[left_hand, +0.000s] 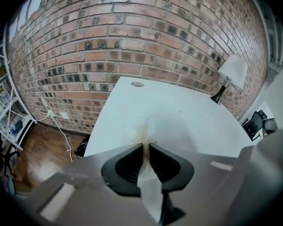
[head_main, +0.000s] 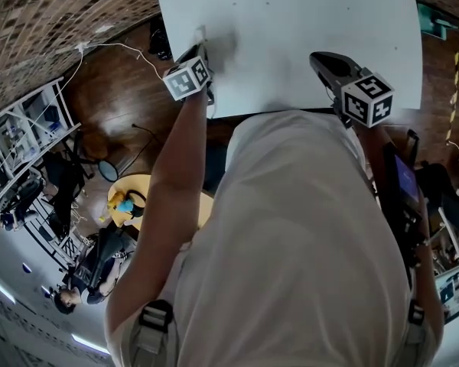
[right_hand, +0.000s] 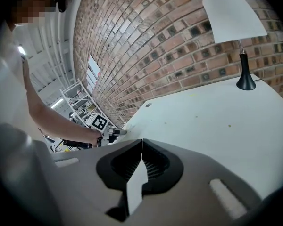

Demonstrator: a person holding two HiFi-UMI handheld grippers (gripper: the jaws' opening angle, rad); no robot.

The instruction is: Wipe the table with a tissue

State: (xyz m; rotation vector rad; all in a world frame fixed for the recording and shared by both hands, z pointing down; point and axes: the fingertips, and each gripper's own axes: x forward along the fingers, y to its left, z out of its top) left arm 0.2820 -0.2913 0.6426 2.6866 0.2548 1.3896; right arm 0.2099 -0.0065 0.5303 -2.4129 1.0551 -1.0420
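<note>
Brick wall (left_hand: pixel 132 41) and wood floor (head_main: pixel 115 105) round a white surface (left_hand: pixel 188 117), lamp (right_hand: pixel 236 22) at its far corner. Left gripper (left_hand: pixel 146 147) has its fingers clamped on the tissue (head_main: pixel 200 35), pressed down near the left edge, right at a yellowish smear (left_hand: pixel 142 132). Right gripper (right_hand: pixel 141 142) hovers, fingers together, seemingly empty. Looks like mid-wipe to me; next it needs steady pressure dragged across that smear.
</note>
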